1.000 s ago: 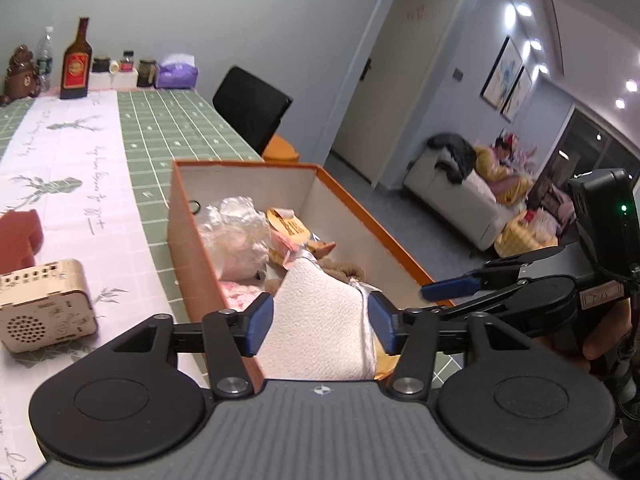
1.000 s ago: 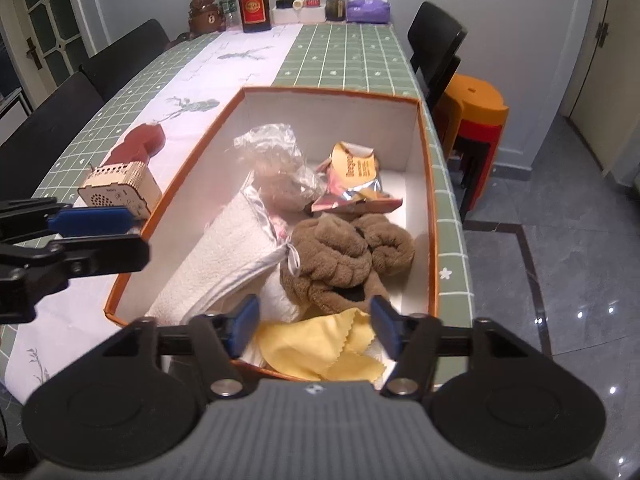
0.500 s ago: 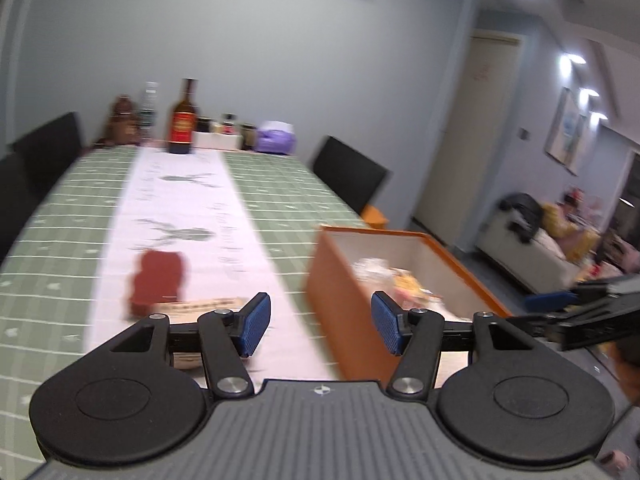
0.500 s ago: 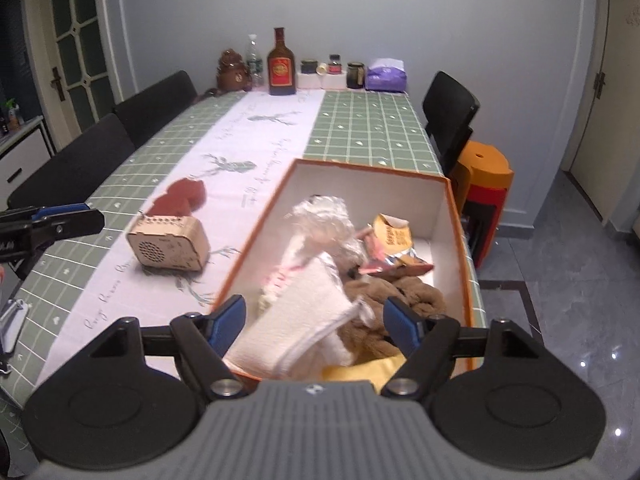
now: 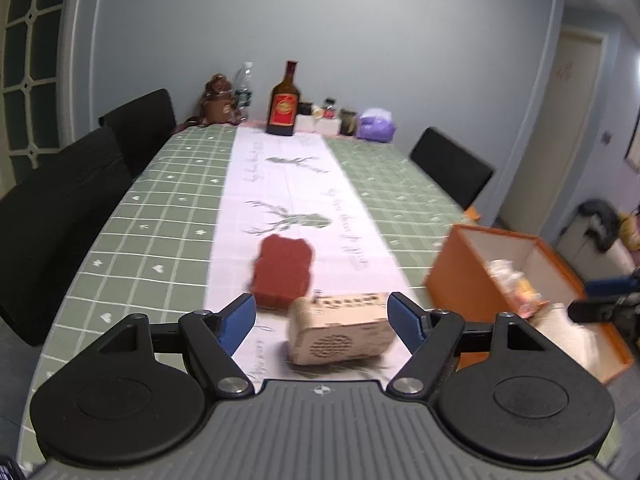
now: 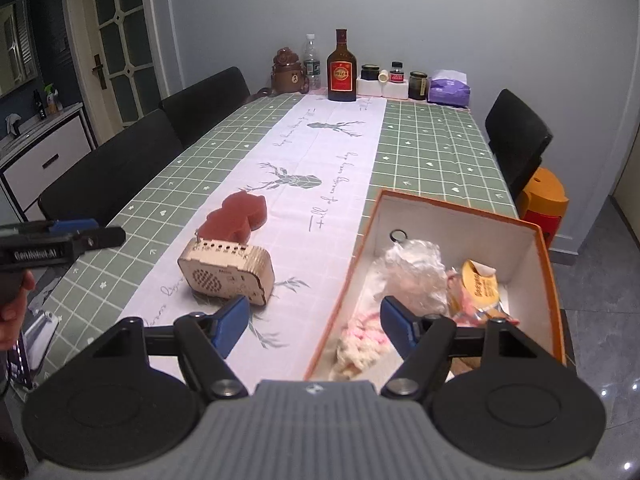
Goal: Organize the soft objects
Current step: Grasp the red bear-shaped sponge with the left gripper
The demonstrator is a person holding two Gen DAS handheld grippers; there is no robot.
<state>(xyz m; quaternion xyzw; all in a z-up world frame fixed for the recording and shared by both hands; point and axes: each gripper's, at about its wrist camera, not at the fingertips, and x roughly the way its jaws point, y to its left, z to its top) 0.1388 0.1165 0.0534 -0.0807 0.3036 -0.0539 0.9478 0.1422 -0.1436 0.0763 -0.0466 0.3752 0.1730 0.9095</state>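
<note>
From the left wrist view, the left claw (image 5: pixel 321 318) hangs above the bench (image 5: pixel 160 216) with its jaws spread and nothing between the blue pads; they have just been opening wider. Ahead of it, framed by the pads but lying on the white runner (image 5: pixel 296 184) below, sits a wooden speaker box (image 5: pixel 340 330), and just behind that box a red sponge (image 5: pixel 283 270). To the right of the speaker box stands the orange box (image 5: pixel 460 276), with soft things blurred inside and a white towel (image 5: pixel 568 340) at its near end. The tips of the right claw (image 5: pixel 600 298) reach in at the edge beyond the orange box.

From the right wrist view, the right claw (image 6: pixel 314 322) is released too, jaws apart and empty, poised over the near left wall of the orange box (image 6: pixel 546 280). Inside that box lie a crinkled clear plastic bag (image 6: pixel 416 270), a snack packet (image 6: pixel 480 286) to its right, and a pink and cream knitted piece (image 6: pixel 358 342) nearest the claw. Left of the orange box rest the speaker box (image 6: pixel 228 274) and the red sponge (image 6: pixel 236 220). Farther left, a hand (image 6: pixel 12 300) holds the left claw (image 6: pixel 76 230).
</note>
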